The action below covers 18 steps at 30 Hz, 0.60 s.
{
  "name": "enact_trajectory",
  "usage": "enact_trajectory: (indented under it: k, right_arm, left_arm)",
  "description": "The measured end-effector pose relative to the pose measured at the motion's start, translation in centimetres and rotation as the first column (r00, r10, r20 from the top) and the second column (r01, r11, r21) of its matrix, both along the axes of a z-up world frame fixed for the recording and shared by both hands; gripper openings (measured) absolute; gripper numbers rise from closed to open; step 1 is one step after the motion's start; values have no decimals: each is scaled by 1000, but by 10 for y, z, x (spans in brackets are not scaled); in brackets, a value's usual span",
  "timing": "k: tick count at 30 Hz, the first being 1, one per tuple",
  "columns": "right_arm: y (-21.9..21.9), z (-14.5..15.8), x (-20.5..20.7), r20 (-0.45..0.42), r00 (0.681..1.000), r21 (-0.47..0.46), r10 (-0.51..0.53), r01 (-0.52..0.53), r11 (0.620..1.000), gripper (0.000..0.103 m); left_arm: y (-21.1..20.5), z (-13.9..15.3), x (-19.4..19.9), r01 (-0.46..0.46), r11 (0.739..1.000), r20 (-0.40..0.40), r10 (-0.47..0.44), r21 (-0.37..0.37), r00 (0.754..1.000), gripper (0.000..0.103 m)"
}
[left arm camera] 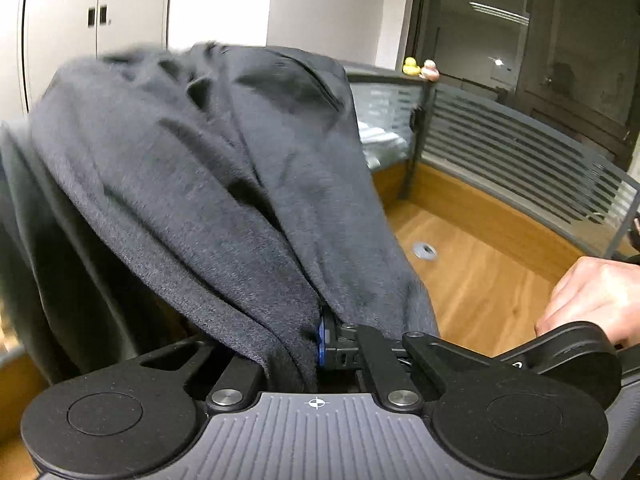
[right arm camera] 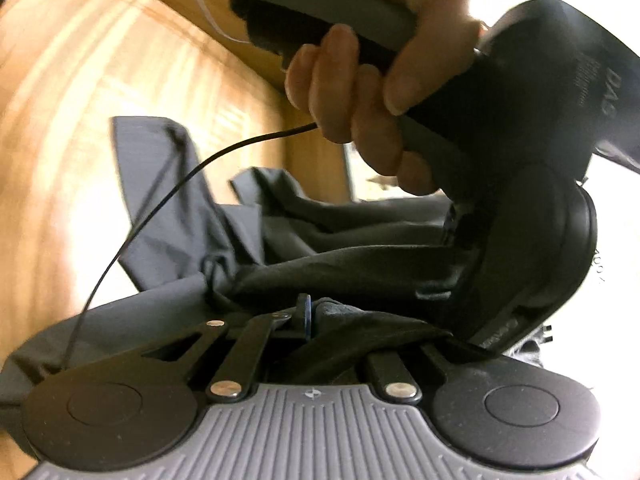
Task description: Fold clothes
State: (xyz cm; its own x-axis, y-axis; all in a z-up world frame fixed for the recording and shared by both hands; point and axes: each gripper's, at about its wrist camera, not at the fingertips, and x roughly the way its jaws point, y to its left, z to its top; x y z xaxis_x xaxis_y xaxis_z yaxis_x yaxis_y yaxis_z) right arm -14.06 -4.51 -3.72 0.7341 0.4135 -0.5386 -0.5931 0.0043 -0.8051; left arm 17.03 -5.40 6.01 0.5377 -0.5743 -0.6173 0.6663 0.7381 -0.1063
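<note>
Warm, orange-brown wooden desk surface point(left arm camera: 472, 280) with a round silver cable grommet point(left arm camera: 425, 250), fenced by a grey-framed partition of striped frosted glass point(left arm camera: 520, 160). Perched on the partition's top edge, a small yellow rubber duck point(left arm camera: 411, 66) beside a pinkish one point(left arm camera: 429, 70). Behind, white cabinet doors point(left arm camera: 80, 20) and a dark window reflecting ceiling lights point(left arm camera: 492, 8).

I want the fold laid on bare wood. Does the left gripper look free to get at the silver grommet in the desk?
Probably not at once. The left gripper is shut on the dark garment, which hangs in front of it, though the grommet lies uncovered on the wooden desk.
</note>
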Motion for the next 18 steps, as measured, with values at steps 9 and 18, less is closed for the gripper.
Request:
enact_trajectory:
  k: [9,18]
  right_arm:
    - [2,-30,-39,-349,918,121,-190,246,962,3]
    - [-60,-72,-43,-677,548,159,-491,761,629,3]
  left_arm:
    - [25,-56,-52,-62,997,-151,69,47,986,5]
    - [72,-86,-75,-187,979,-247,201,80,948,5]
